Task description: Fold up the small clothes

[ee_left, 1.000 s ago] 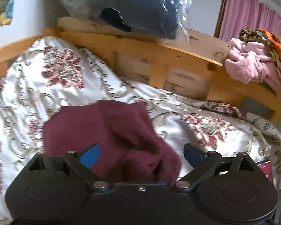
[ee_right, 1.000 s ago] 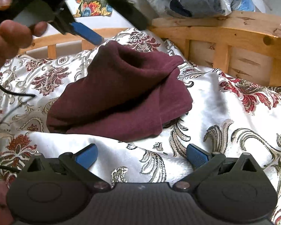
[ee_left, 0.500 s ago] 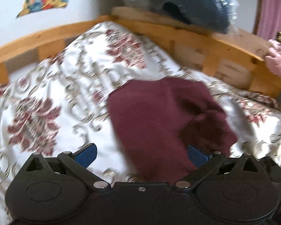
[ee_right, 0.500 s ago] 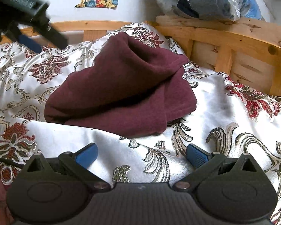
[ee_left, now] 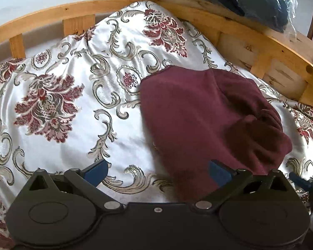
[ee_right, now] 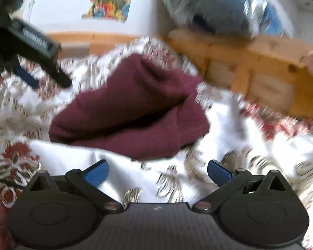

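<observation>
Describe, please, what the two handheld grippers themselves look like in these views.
Both grippers are black, with two round housings, silver pivot pins and angled linkage arms ending in blue finger pads. The left gripper has a smooth black centre plate with a small screw. The right gripper has a ribbed centre plate with a small pale mark. A thin black cable trails at its left.

Left claw (ee_left: 157, 171): matte black body, two round housings with oval recesses, black linkage arms on silver pivot pins, small screw at centre, blue finger pads (ee_left: 95, 171). Right claw (ee_right: 157, 174): same build, ribbed grey-black top plate, textured blue pads (ee_right: 219, 174). Thin black cable at its left edge; bare skin at lower-left corner.
</observation>
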`<state>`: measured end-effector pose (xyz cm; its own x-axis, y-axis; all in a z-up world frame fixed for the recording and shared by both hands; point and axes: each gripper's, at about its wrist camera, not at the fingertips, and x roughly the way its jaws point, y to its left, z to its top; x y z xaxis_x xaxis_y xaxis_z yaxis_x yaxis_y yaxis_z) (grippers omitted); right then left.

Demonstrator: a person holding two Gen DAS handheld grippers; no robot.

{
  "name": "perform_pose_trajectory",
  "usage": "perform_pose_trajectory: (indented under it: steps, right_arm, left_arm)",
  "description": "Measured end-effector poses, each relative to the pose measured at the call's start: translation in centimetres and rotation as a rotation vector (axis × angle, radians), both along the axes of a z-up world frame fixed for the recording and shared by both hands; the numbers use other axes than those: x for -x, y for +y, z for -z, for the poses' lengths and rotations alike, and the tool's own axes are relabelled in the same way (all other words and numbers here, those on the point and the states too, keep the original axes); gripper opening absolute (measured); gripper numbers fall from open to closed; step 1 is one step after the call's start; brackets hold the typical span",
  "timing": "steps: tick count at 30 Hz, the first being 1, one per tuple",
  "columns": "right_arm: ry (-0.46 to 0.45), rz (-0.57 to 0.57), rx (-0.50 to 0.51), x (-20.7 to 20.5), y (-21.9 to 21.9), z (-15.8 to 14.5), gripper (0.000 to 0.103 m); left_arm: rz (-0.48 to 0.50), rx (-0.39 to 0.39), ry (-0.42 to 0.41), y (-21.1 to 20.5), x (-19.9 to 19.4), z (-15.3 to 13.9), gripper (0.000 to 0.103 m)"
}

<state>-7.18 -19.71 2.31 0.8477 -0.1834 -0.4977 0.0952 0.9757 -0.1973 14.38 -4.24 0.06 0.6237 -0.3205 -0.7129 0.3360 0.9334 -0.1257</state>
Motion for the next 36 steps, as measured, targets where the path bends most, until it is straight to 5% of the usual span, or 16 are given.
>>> perform_pose_trajectory:
  steps: [5, 9, 13, 16, 21, 23, 25, 26, 29, 33, 36]
  right_arm:
    - [-0.117, 0.008, 0.008, -0.1, -1.2, -3.2, 0.1]
    - [-0.144, -0.01, -0.175, -3.6, -5.0, -6.5, 0.099]
    - [-0.063, -0.022, -0.415, -9.6, -8.3, -7.7, 0.096]
    - [-0.02, -0.033, -0.501, -13.7, -10.0, -7.9, 0.095]
    - [0.133, 0.006, -0.389, -19.2, -10.1, -6.6, 0.094]
    - [0.172, -0.004, -0.328, -20.4, -9.6, -5.7, 0.085]
    - [0.178, -0.029, -0.261, -20.6, -8.9, -5.5, 0.047]
    - [0.175, -0.042, -0.236, -20.6, -8.7, -5.5, 0.038]
    - [0.13, -0.106, -0.215, -20.5, -8.2, -6.2, 0.023]
    - [0.072, -0.145, -0.181, -20.3, -8.6, -5.5, 0.025]
    - [0.087, -0.062, -0.248, -19.5, -10.0, -4.8, 0.053]
  left_arm:
    - [0.0, 0.052, 0.031, 0.2, -0.3, 0.6, 0.102]
    - [0.022, 0.148, 0.047, 0.5, -0.5, 1.0, 0.102]
    - [0.05, 0.256, 0.083, 0.3, -0.7, 2.2, 0.102]
    - [0.066, 0.29, 0.112, -0.1, -0.8, 3.0, 0.102]
    - [0.089, 0.29, 0.141, -0.5, -0.9, 4.1, 0.102]
    - [0.104, 0.286, 0.149, -0.5, -0.9, 4.3, 0.102]
    - [0.11, 0.289, 0.156, -0.3, -0.9, 4.5, 0.102]
    - [0.109, 0.298, 0.158, -0.1, -0.9, 4.6, 0.102]
    - [0.111, 0.317, 0.175, 0.2, -1.0, 4.9, 0.102]
    - [0.124, 0.309, 0.191, 0.0, -1.0, 5.4, 0.102]
    - [0.139, 0.278, 0.186, -0.3, -0.7, 5.5, 0.102]
